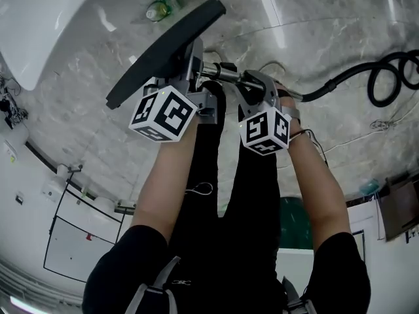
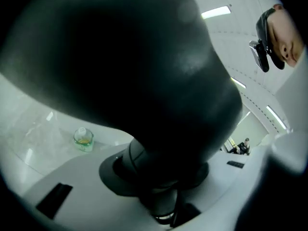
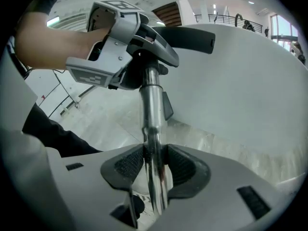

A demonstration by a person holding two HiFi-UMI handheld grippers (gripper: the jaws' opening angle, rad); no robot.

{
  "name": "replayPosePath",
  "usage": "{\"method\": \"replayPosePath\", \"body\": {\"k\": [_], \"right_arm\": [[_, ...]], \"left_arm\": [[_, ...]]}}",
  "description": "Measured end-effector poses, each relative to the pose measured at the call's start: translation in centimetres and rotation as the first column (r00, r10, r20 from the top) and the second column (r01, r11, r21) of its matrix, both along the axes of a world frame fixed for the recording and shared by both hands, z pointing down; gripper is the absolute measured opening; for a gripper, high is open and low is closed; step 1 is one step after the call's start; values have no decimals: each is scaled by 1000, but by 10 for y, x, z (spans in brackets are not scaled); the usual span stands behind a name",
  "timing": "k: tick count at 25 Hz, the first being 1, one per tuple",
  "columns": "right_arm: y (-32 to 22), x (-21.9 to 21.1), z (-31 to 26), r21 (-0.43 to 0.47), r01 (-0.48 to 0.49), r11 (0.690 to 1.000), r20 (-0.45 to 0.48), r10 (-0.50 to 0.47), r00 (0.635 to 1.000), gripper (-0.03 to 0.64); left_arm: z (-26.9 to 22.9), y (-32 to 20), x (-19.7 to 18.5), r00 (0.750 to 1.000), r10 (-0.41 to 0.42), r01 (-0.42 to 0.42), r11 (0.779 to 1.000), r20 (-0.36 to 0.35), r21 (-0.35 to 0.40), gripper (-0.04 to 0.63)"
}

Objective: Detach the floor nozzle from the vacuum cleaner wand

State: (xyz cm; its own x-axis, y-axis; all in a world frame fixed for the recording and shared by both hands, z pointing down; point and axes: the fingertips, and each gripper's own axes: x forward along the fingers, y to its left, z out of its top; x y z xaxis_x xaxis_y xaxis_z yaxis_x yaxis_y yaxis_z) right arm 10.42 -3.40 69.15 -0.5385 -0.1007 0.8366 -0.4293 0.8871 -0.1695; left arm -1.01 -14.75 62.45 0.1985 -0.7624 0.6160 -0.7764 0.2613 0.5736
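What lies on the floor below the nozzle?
A green bottle stands on the marble floor near the far end of the nozzle. The floor straight beneath is hidden by the nozzle itself.

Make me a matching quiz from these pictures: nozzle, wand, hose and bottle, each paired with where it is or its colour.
Things:
1 nozzle
2 wand
3 hose
4 bottle

Matches:
A looped on the floor
B green
C clamped in the right gripper
D in the left gripper

Pairs: 1-D, 2-C, 3-A, 4-B
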Motion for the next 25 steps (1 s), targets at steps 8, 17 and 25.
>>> {"method": "replayPosePath", "body": {"k": [8,17,25], "right_arm": [[-13,-3,12,-38,20,999,24,-19,1000,161],[-21,-28,30,98,159,982,-13,-159,987,163],[-24,-26,26,121,130,984,39,-135,990,89]], "left_arm": [[-12,3,26,967,251,-249,967,-38,53,155],[-25,6,51,941,339,-337,937,-10,86,155],[-31,10,66,940,340,-339,939,-8,50,155]]}}
